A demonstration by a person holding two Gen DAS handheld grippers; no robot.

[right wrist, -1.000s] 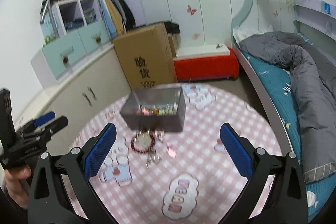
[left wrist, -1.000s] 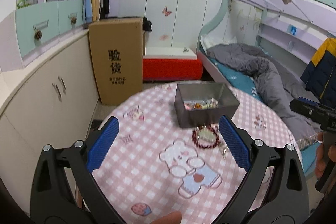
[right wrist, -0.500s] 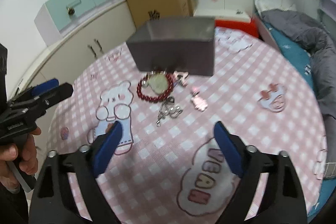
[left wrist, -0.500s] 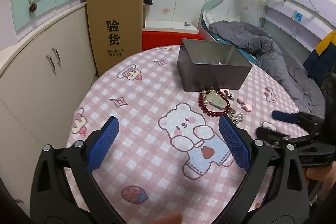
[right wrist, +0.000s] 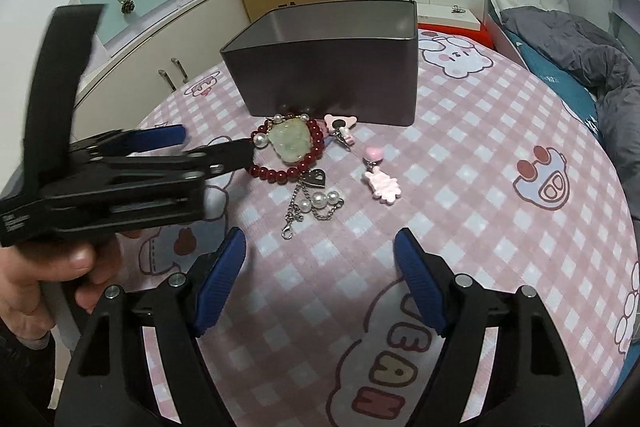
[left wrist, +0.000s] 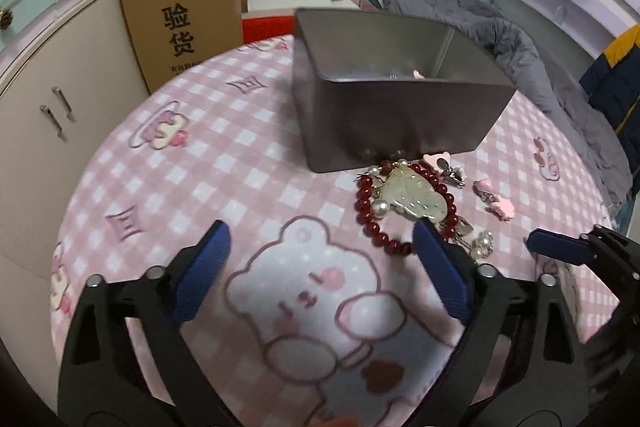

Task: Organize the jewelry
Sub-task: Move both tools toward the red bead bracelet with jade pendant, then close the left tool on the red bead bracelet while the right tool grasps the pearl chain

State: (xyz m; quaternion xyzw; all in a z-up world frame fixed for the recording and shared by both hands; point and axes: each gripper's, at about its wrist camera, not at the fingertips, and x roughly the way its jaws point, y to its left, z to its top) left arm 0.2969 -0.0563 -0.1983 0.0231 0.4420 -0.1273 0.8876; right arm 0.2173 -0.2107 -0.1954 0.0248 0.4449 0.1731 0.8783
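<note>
A round table covered with a pink checked cloth printed with cartoon bears is seen in both wrist views. A dark grey metal tin, open at the top, is taken as the landmark. A small pink item and some pale shapes are glimpsed on its floor in the left wrist view; more cannot be told.

Jewelry is laid on the cloth just in front of the tin's near wall:
- A bracelet of dark red beads, with its far edge touching or almost touching the tin.
- A pale green carved pendant, lying inside the bead ring.
- A silver chain with 3 white pearls and a clasp, on the near side of the bracelet, further from the tin.
- A pink charm pair, to the right of the chain, apart from the tin.
- A pink bear-shaped clip, against the tin's near wall.

Left gripper: blue pads are spread wide, though the jaws have just been closing slightly; nothing is between them but cloth. Its right pad is seen just at the near edge of the bracelet. In the right wrist view it is held by a hand.

Right gripper: the jaws have also just been closing, yet are spread; nothing is pinched. It is placed in front of the chain, well short of the tin.
</note>
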